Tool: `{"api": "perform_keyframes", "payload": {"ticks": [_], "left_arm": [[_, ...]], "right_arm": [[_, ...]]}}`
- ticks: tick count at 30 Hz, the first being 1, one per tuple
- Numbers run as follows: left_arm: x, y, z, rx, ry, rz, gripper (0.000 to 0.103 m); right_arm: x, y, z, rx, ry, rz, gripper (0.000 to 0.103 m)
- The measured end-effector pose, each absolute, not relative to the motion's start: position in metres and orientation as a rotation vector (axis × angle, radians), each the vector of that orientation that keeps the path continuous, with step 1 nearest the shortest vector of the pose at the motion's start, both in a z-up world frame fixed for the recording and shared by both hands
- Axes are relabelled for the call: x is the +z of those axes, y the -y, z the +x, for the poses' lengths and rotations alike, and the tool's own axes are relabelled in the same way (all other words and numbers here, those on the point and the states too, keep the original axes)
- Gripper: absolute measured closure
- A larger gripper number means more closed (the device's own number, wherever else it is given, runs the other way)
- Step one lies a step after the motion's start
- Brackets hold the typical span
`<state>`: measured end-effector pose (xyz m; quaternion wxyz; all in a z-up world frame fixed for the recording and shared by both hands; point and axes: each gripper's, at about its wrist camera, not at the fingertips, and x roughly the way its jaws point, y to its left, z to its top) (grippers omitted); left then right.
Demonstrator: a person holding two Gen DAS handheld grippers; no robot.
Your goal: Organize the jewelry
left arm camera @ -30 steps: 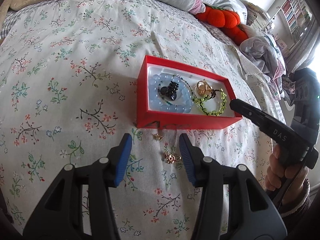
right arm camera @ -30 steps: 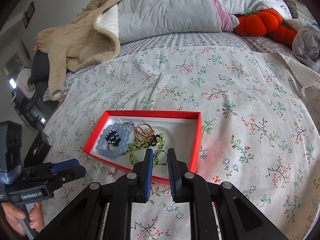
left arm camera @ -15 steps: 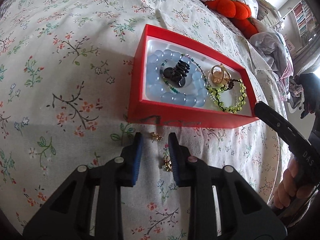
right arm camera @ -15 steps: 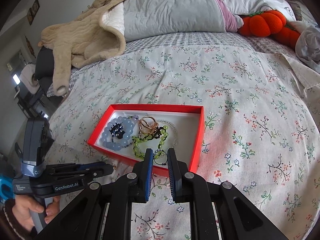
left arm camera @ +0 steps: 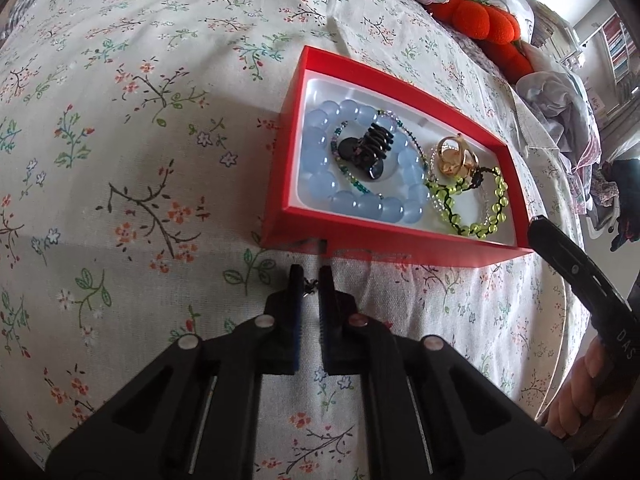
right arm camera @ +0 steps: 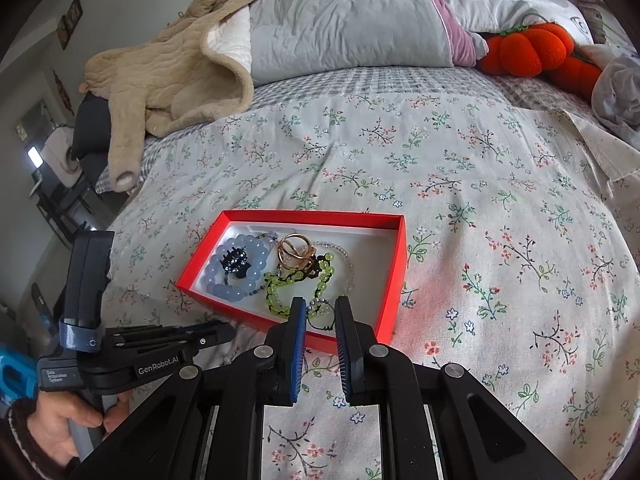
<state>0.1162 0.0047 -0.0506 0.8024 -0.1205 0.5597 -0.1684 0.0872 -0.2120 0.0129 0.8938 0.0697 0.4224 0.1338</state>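
As the left hand sinks toward the floral bedspread (left arm camera: 140,160), the picture changes fast. The red box (left arm camera: 280,200) sits where it sat a second ago, open, its near wall facing the camera.

The right gripper (right arm camera: 319,310) has not budged: it hangs over the box's near right corner, jaws narrow with nothing pinched between them (the little beaded loop seen through the gap lies inside the box).

Now the action. A second ago the left gripper (left arm camera: 310,280) stood wide above the cloth; it has come down just in front of the box's near wall, and its jaws have just been closing to a thin slit.

Inside the box nothing has stirred: the blue bead bracelet (left arm camera: 316,148) at the left end, the black hair clip (left arm camera: 368,152) in its ring, the green bead bracelet (left arm camera: 496,200) and gold ring piece (left arm camera: 452,158) toward the right end.

And the prize: a small gold piece (left arm camera: 308,286) on the cloth just outside the near wall, caught between the left tips. That looks like a pinch made, so a lift over the wall should follow. A second gold trinket, a little farther out from the box a moment ago, is now hidden under the gripper.
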Motion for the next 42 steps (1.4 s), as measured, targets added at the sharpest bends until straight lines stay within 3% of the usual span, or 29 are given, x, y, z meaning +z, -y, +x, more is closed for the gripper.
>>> {"api": "perform_keyframes", "payload": {"ticks": [9, 16, 28, 30, 32, 40, 42], "left_arm": [[-0.024, -0.016, 0.097, -0.423, -1.154, -0.304, 0.095], [0.012, -0.012, 0.097, -0.478, -0.963, -0.304, 0.095], [0.006, 0.0, 0.118, -0.431, -0.905, -0.274, 0.094], [0.007, -0.001, 0.117, -0.43, -0.911, -0.277, 0.087], [0.009, -0.001, 0.115, -0.426, -0.907, -0.272, 0.071], [0.013, -0.009, 0.106, -0.4, -0.921, -0.256, 0.053], [0.013, -0.011, 0.104, -0.393, -0.928, -0.249, 0.048]], "right_arm": [[0.014, 0.211, 0.085, 0.265, -0.875, 0.15, 0.088], [0.013, 0.211, 0.087, 0.259, -0.871, 0.152, 0.088], [0.008, 0.214, 0.094, 0.255, -0.857, 0.177, 0.087], [0.01, 0.214, 0.095, 0.276, -0.852, 0.186, 0.086], [0.011, 0.214, 0.095, 0.287, -0.852, 0.189, 0.085], [0.017, 0.216, 0.088, 0.301, -0.852, 0.21, 0.073], [0.019, 0.218, 0.084, 0.302, -0.842, 0.223, 0.055]]}}
